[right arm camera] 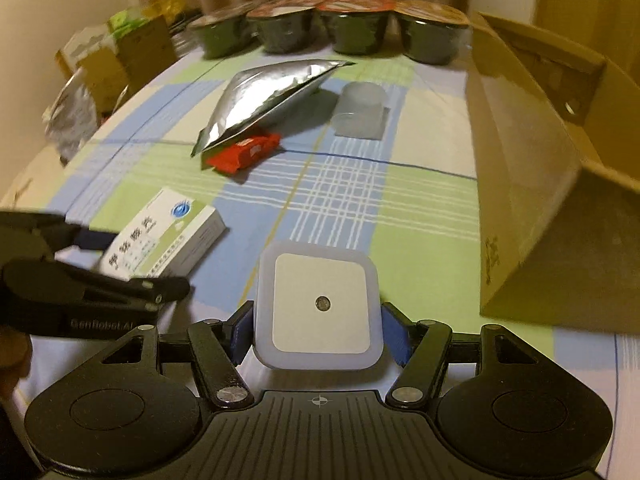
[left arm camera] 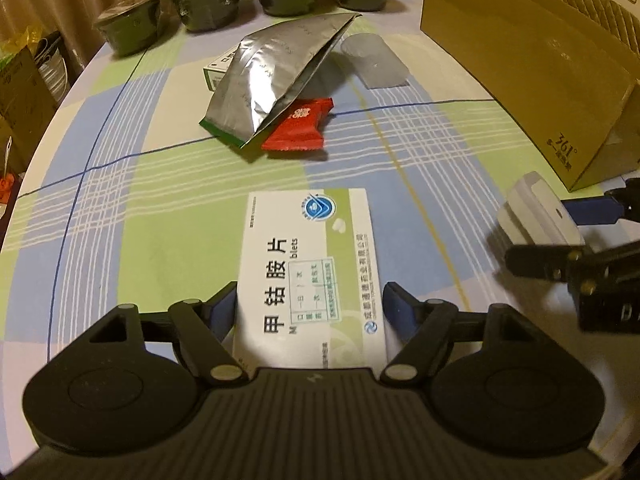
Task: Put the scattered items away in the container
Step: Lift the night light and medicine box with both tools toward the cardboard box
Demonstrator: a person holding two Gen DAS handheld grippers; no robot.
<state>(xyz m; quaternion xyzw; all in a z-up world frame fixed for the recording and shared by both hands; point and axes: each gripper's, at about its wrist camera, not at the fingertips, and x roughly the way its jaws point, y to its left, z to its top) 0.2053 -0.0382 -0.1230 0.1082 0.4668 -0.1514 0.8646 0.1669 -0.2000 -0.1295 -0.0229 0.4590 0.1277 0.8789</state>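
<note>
My left gripper is shut on a white and green medicine box, its blue pads pressing both long sides just above the checked tablecloth. The right wrist view shows the same box at the left between those fingers. My right gripper is shut on a square white night light, seen from the left wrist as the night light at the right edge. The open cardboard box stands on the right. A silver foil pouch, red snack packet and clear plastic cup lie mid-table.
Several dark bowls with red lids line the table's far edge. A small white and green box is half hidden behind the pouch. Cartons and bags sit off the table's left side. The round table edge curves on the left.
</note>
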